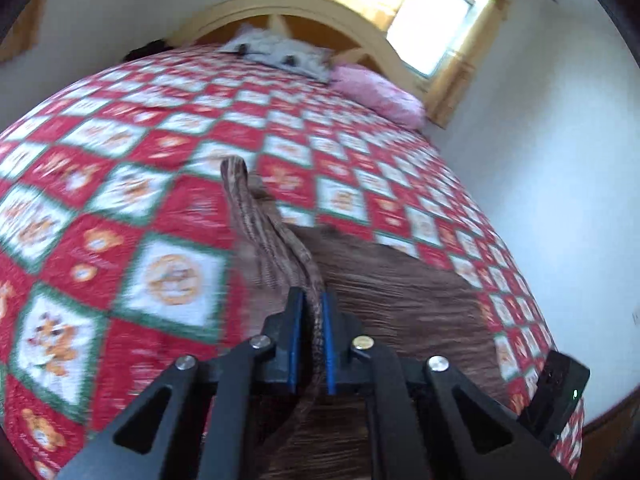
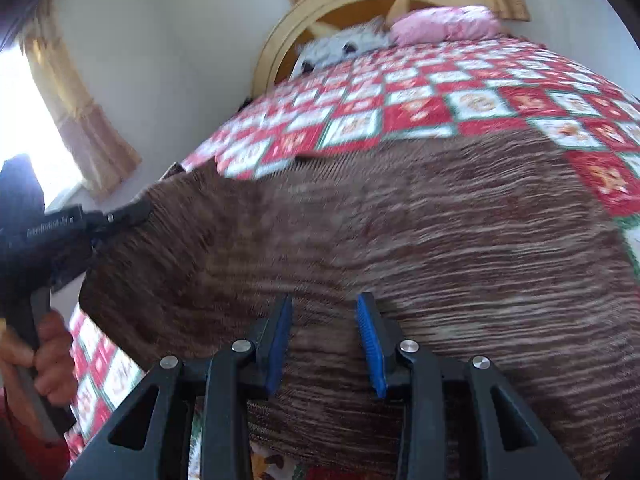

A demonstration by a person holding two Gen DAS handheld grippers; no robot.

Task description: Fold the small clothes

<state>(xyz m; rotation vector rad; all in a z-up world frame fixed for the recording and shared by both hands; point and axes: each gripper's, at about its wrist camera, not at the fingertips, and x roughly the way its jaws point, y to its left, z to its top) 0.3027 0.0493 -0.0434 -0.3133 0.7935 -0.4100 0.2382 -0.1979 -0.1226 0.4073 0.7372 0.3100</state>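
A brown striped garment (image 2: 400, 220) lies spread on the red, white and green quilt (image 2: 420, 96) of a bed. My left gripper (image 1: 311, 300) is shut on an edge of the garment (image 1: 276, 240), which rises in a bunched strip ahead of the blue pads. In the right wrist view the left gripper (image 2: 140, 208) holds the garment's left corner, lifted off the bed. My right gripper (image 2: 325, 308) is open, its blue pads (image 2: 370, 340) spread just above the garment's near part, with nothing between them.
A white patterned pillow (image 1: 280, 54) and a pink pillow (image 1: 376, 92) lie at the yellow wooden headboard (image 1: 312, 8). A bright window (image 1: 436, 12) with curtains is behind it. White walls border the bed; another curtained window (image 2: 24, 120) is on the left.
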